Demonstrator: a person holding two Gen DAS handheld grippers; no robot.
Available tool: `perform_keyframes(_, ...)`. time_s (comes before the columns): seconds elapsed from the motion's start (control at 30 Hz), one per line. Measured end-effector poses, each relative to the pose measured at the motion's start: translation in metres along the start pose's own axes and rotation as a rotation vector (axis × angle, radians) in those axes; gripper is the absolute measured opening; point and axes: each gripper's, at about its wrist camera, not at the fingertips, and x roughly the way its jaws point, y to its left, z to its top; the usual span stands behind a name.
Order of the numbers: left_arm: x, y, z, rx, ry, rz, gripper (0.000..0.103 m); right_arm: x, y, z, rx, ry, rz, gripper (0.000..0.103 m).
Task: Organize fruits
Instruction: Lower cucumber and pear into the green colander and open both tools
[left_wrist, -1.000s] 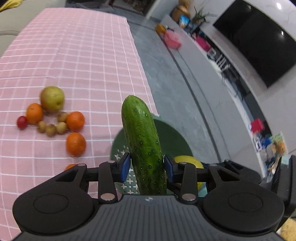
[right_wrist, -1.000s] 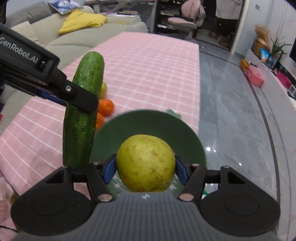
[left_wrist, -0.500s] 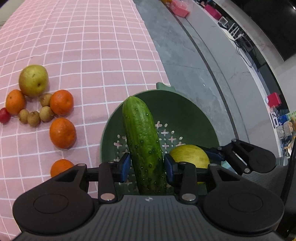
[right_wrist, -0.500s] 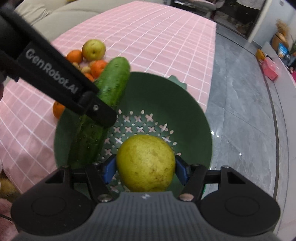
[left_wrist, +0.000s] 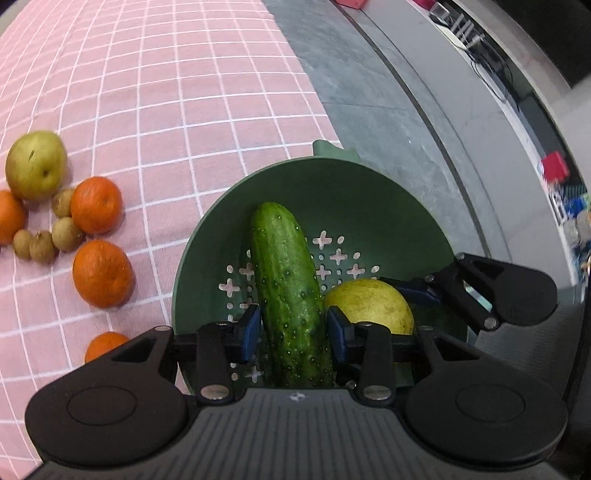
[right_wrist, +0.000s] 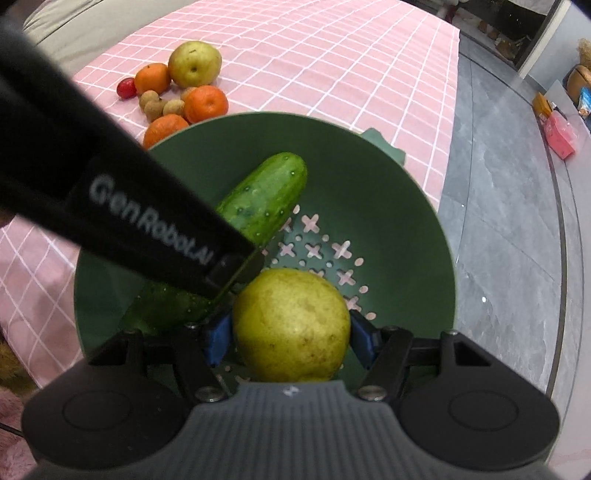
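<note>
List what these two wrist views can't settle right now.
- Left wrist view: lower end of the cucumber is hidden behind the left gripper body; contact with the green colander is unclear.
- Right wrist view: underside of the pear is hidden by the right gripper.
- Left wrist view: an orange is partly hidden by the gripper arm.

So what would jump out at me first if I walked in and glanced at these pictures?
Probably the green colander at the edge of the pink checked tablecloth, with two hand-held grippers reaching into it. The left hand-held gripper clamps a cucumber, and the right hand-held gripper grips a yellow pear beside it. Left of the colander lies a cluster of oranges, small brown fruits and another pear.
</note>
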Motion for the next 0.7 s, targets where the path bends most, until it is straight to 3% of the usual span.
perform_keyframes(0.37, 0.0, 0.001, 0.0, 0.001, -0.01, -0.006, 0.046, 0.003, -0.002, 0.004, -0.011, 0.026, 0.043, 0.061)
perform_keyframes(0.57, -0.005, 0.011, -0.002, -0.053, -0.015, -0.035, 0.049, -0.003, 0.0, 0.005, -0.031, 0.012, 0.009, 0.063)
perform_keyframes(0.7, -0.018, 0.01, -0.004, -0.054, -0.049, -0.04, 0.05, -0.008, 0.002, 0.004, -0.038, 0.0, -0.03, 0.071)
